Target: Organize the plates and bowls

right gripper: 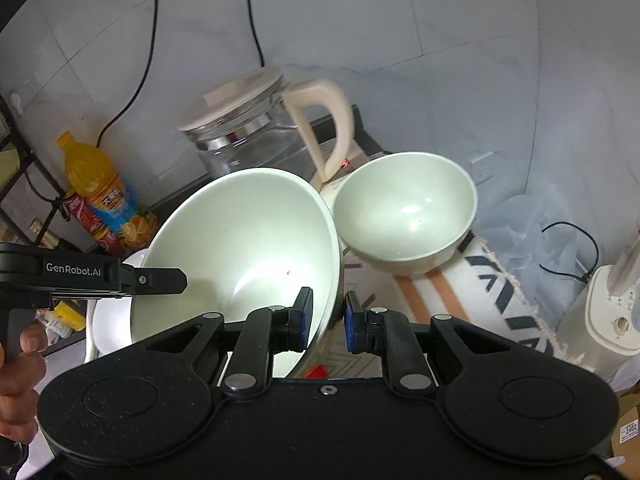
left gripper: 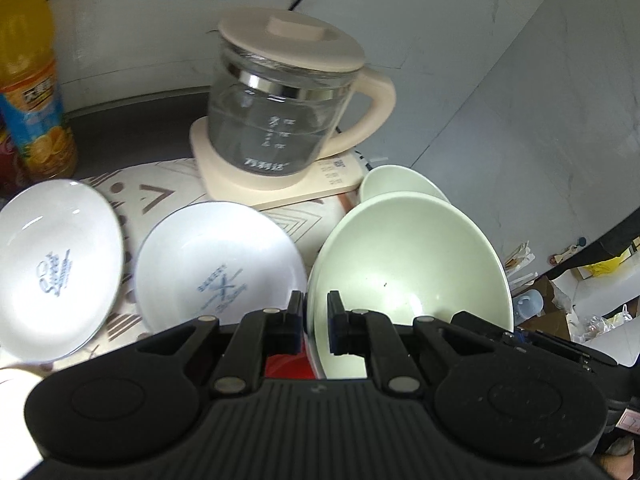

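We find both grippers, left gripper (left gripper: 314,322) and right gripper (right gripper: 329,322), clamped on the large green bowl (right gripper: 248,248); small green bowl (right gripper: 404,212) and two white plates (left gripper: 216,264) remain unstacked

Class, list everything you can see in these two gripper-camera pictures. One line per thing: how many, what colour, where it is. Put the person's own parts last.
Large bowl: one, pale green, tilted, gripped at its rim from both sides.
Small bowl: one, pale green, on the cloth behind the large bowl.
Plates: two, white with blue print, left of the large bowl.
Kettle: one, glass with cream lid and handle, on a cream base behind.
Juice bottle: one, orange, far left.
Cloth: one, cream with dark pattern, under the dishes.
Left gripper: black, shut on the large bowl's rim.
Right gripper: black, shut on the same rim.
Hand: one, left edge, holding the left gripper.
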